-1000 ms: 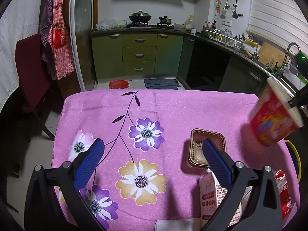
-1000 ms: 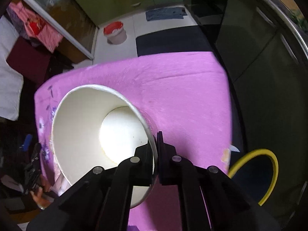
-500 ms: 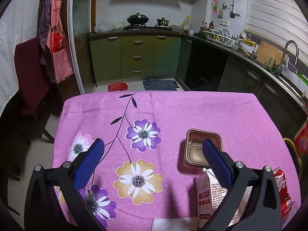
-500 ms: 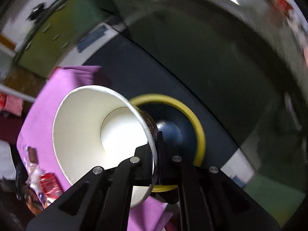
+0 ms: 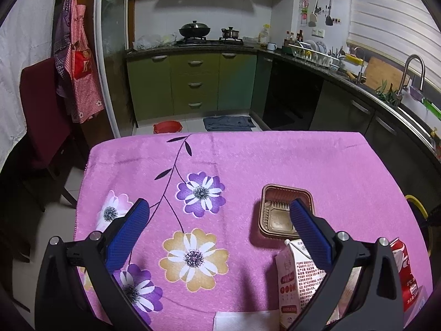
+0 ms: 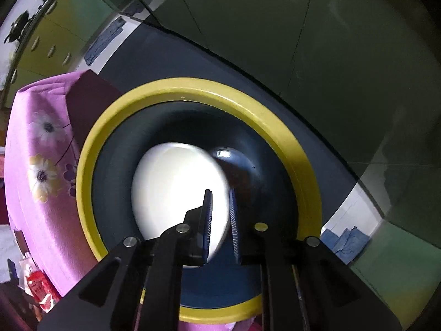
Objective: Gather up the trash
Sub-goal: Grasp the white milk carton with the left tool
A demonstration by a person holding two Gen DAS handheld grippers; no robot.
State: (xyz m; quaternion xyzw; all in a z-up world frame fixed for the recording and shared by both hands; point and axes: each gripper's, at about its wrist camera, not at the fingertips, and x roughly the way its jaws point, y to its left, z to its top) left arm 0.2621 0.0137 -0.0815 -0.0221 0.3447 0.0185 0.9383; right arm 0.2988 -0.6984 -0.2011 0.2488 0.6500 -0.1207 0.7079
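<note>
Dropping step in hand: right gripper (image 6: 220, 215) poised over the yellow-rimmed bin (image 6: 286, 127), fingers slightly apart, clamped on nothing. White paper cup (image 6: 176, 190) blurred inside the bin's dark well, apparently released and falling. Left gripper (image 5: 217, 229) hanging wide apart above the tabletop (image 5: 275, 160), holding nothing. Left to collect: brown tray (image 5: 275, 215) near the right fingertip, milk carton (image 5: 292, 281) just in front of it, red can (image 5: 405, 270) close to the tabletop's right edge. Next, probably: lift clear of the bin rim, swing back over the pink cloth. Bin tight against the tabletop's side; plenty of bare cloth left of the tray for approach.
</note>
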